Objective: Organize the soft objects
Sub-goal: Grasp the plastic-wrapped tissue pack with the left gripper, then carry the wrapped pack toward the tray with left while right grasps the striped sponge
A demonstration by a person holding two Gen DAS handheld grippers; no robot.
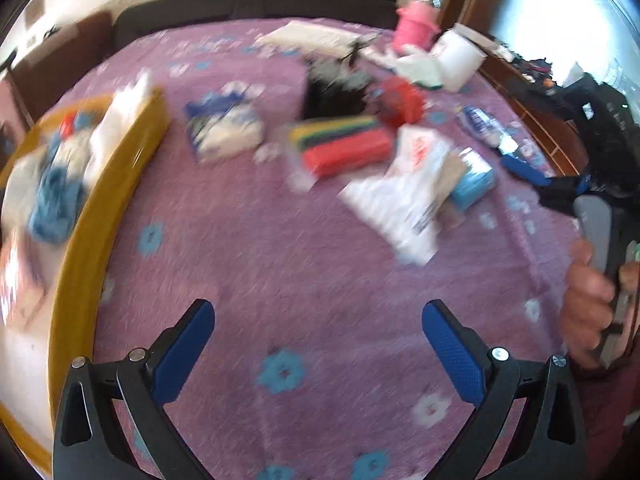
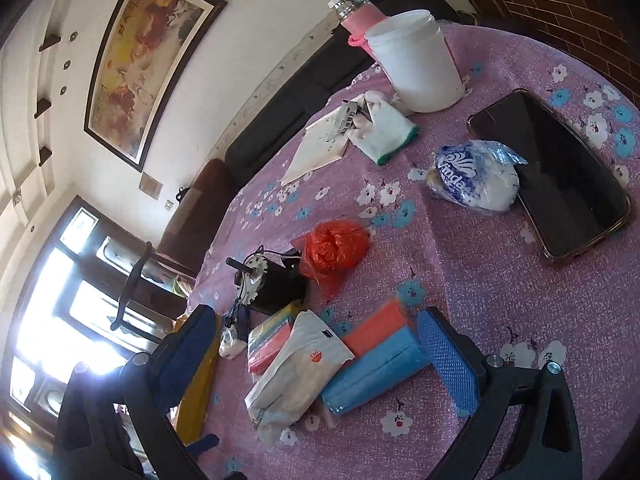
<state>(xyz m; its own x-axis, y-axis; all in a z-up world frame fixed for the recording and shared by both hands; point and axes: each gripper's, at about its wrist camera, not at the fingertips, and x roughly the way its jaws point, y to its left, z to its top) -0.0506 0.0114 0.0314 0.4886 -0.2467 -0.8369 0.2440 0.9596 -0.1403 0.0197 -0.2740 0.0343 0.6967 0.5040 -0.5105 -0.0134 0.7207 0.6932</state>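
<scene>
My left gripper is open and holds nothing, low over the purple flowered cloth. To its left a yellow tray contains white and blue soft items. Ahead lie a blue-white tissue pack, a pack of coloured cloths, a white pouch and a blue pack. My right gripper is open, hovering over the white pouch, the blue pack and the coloured cloths. A red plastic bag and a wrapped tissue pack lie beyond.
A black phone, a white jar, a pink bottle, a white glove, a paper pad and a black motor-like part share the table. A hand holds the right gripper's handle. The left wrist view is blurred.
</scene>
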